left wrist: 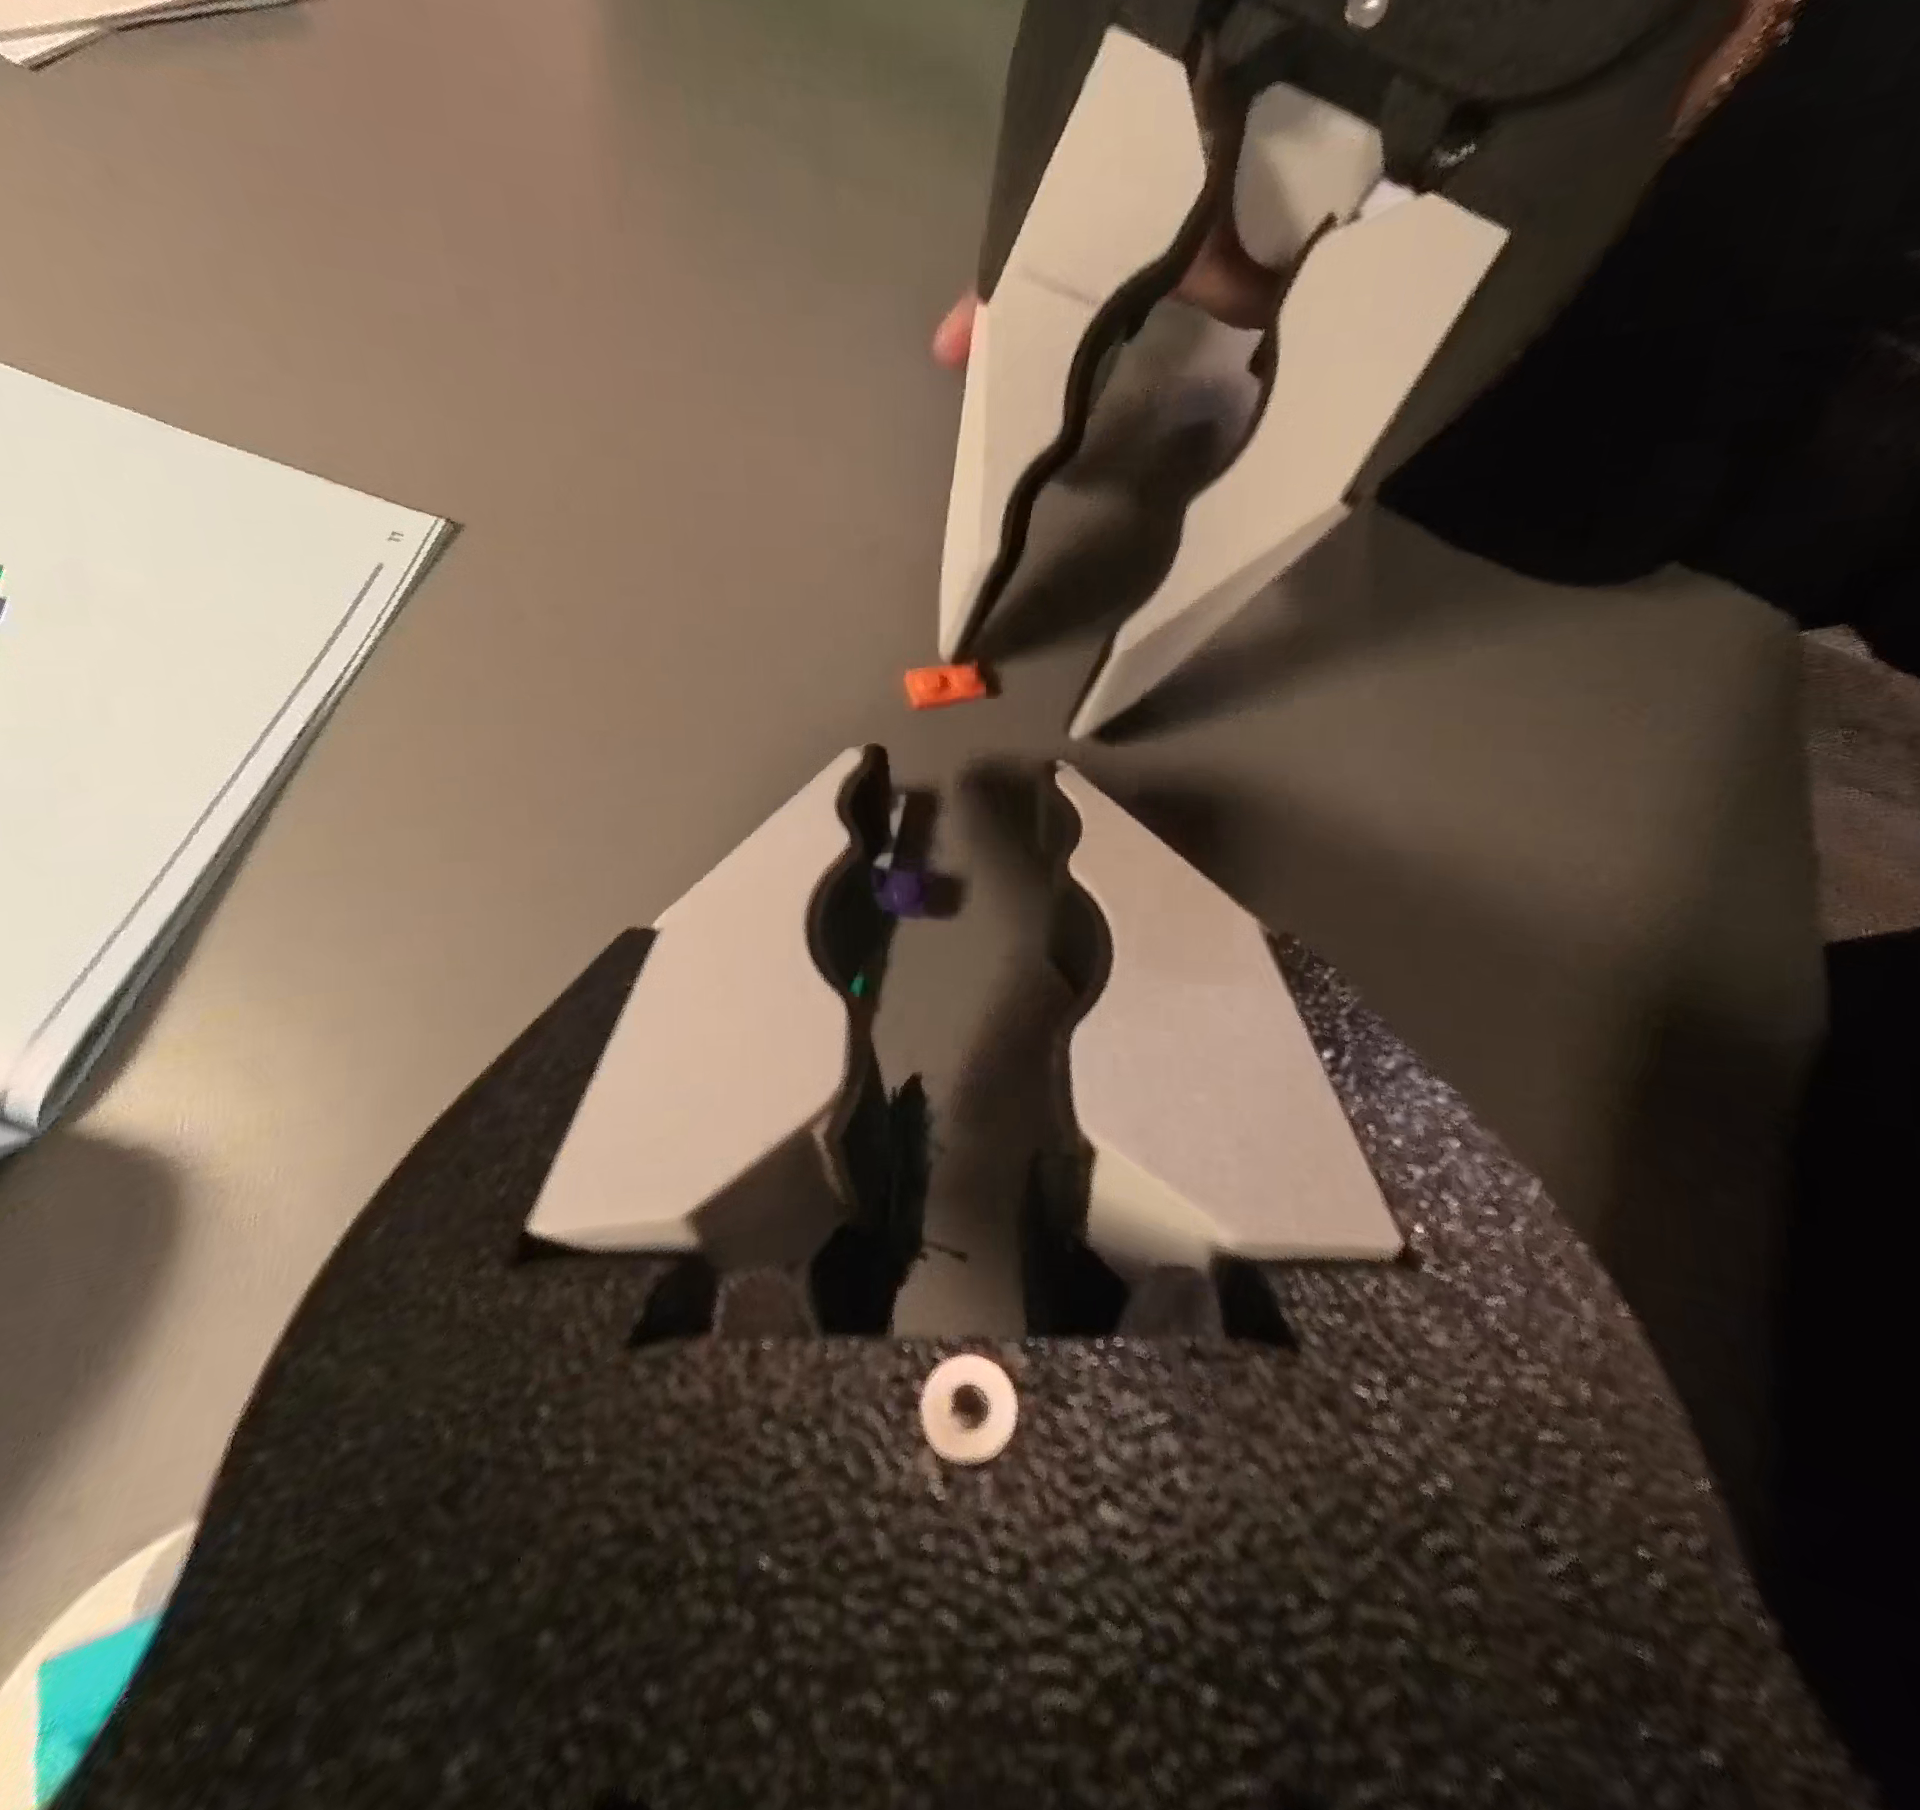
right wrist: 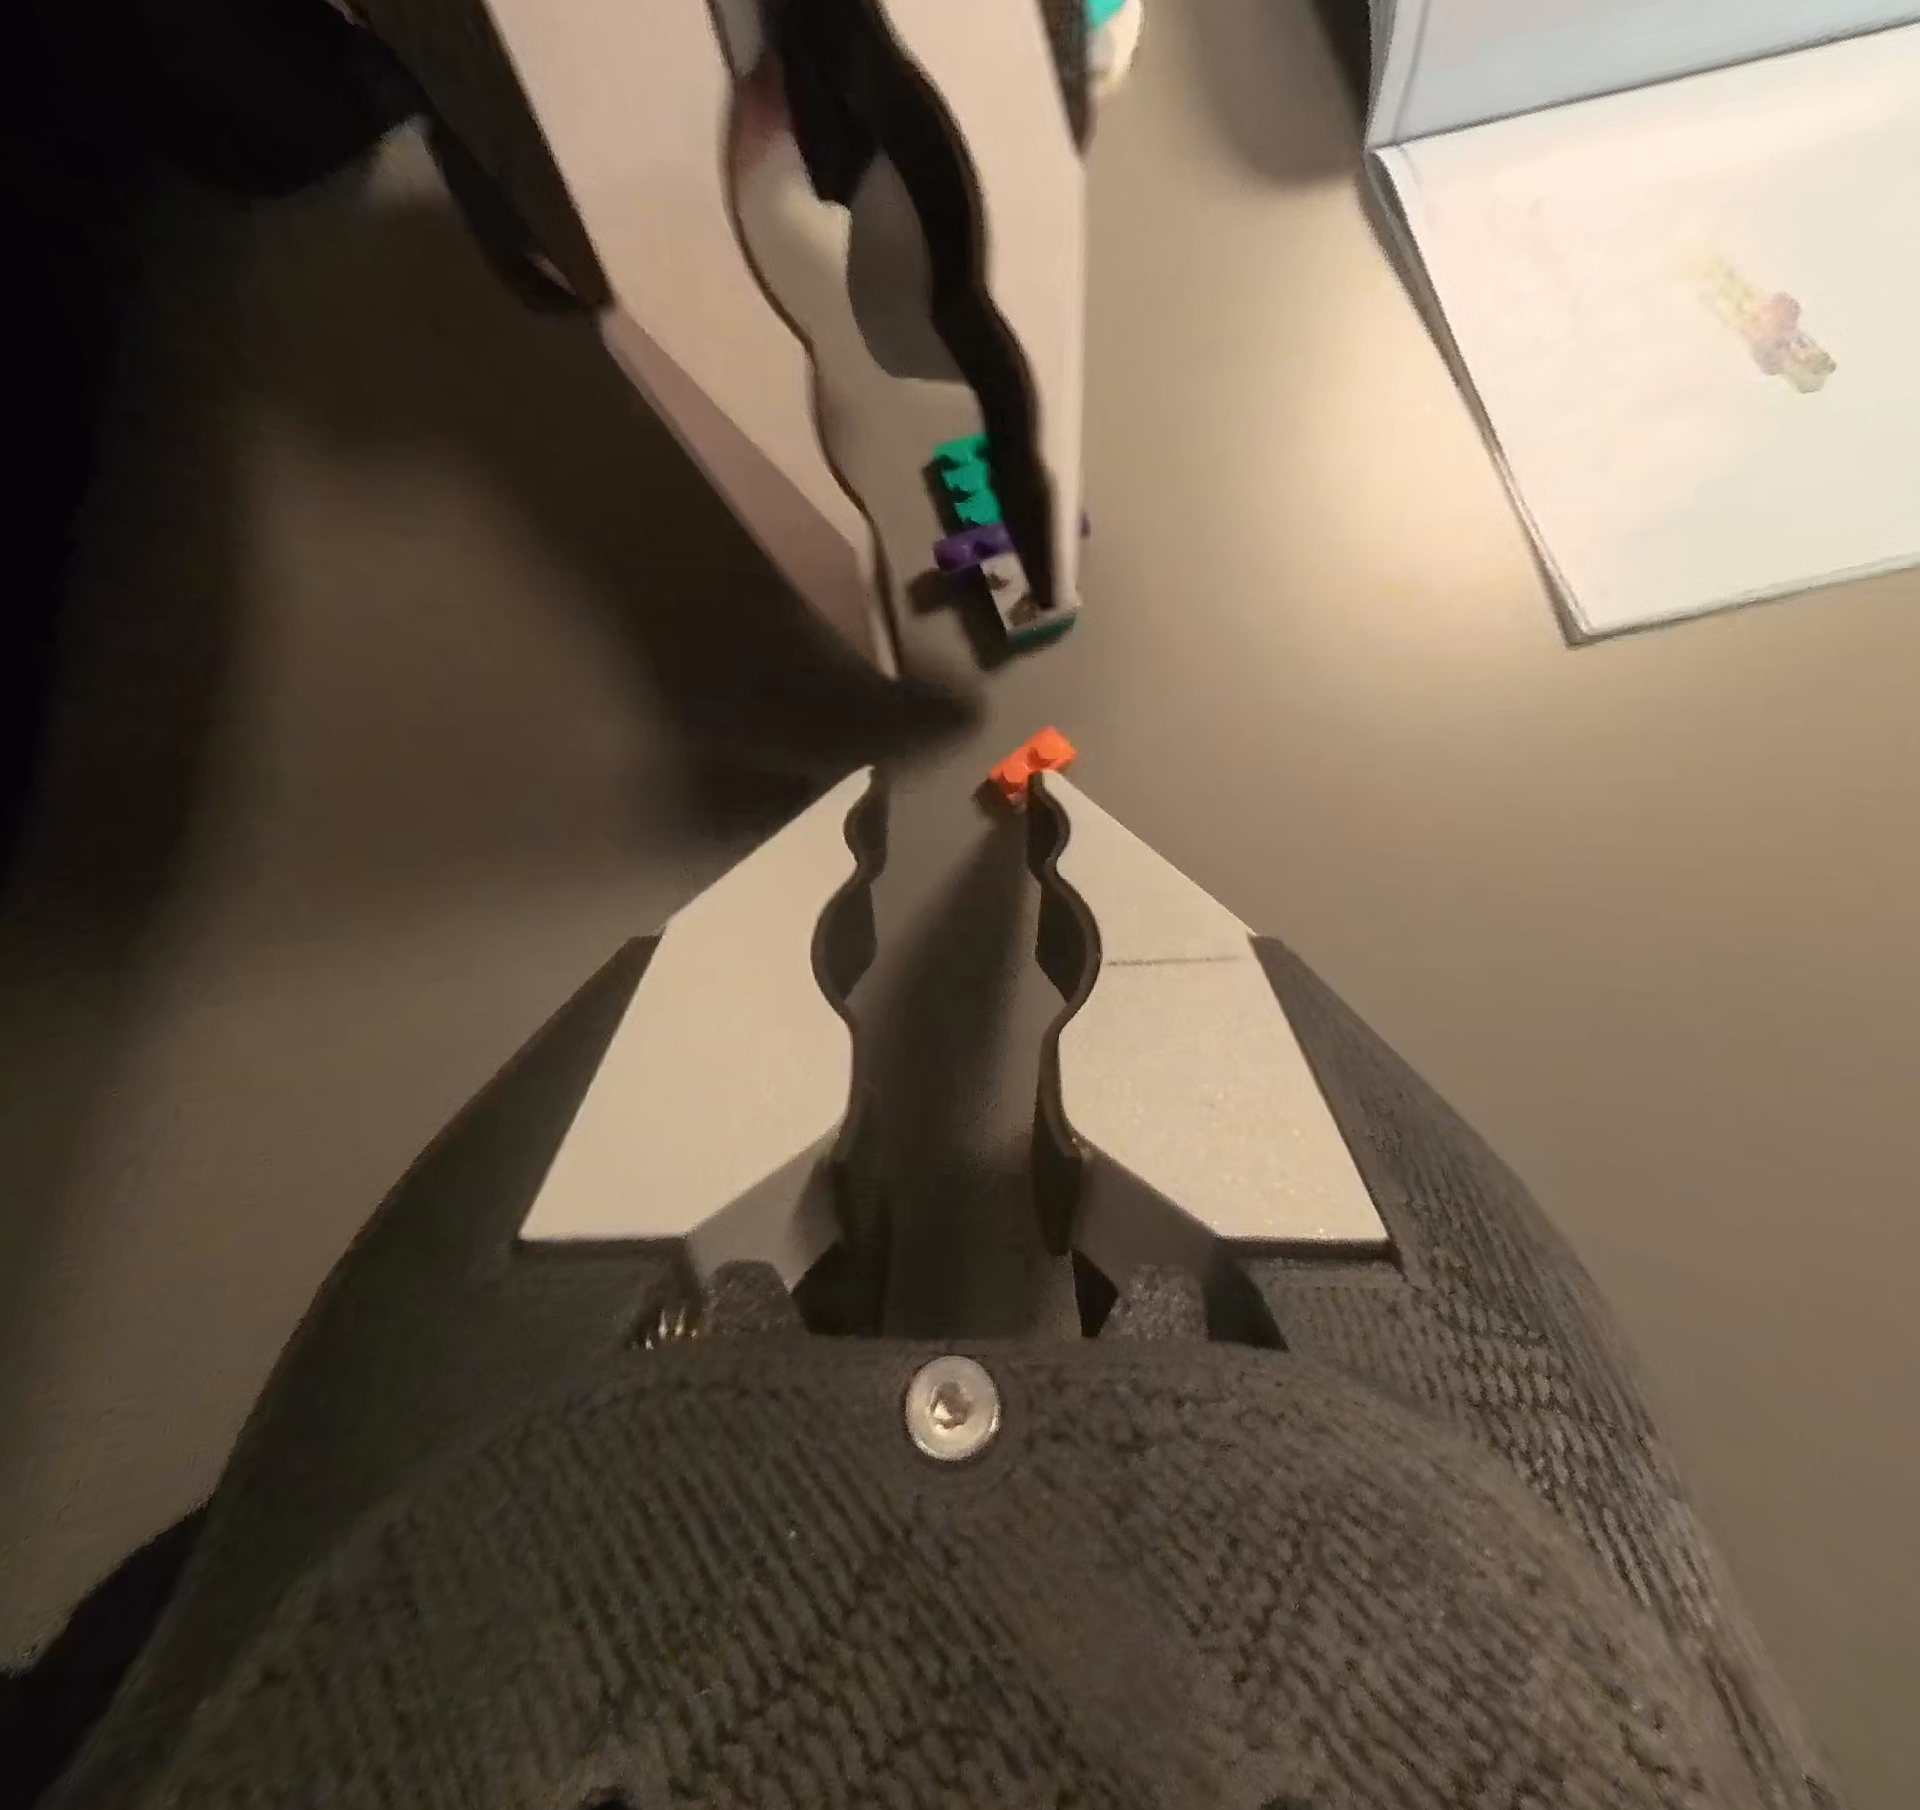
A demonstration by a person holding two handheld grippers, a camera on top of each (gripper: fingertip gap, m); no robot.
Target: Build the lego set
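Orange plate [right wrist: 1032, 761] sits at your open, empty right tongs' [right wrist: 961, 792] tip; a nudge skids it off. Left tongs [left wrist: 961, 761], parted, carry the stack [right wrist: 977, 539] against one finger.

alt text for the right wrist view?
The right gripper, fingers apart, points at a small orange plate on the grey table. Opposite, the left gripper has a green, purple and black lego assembly between its fingers; an open booklet lies at upper right.
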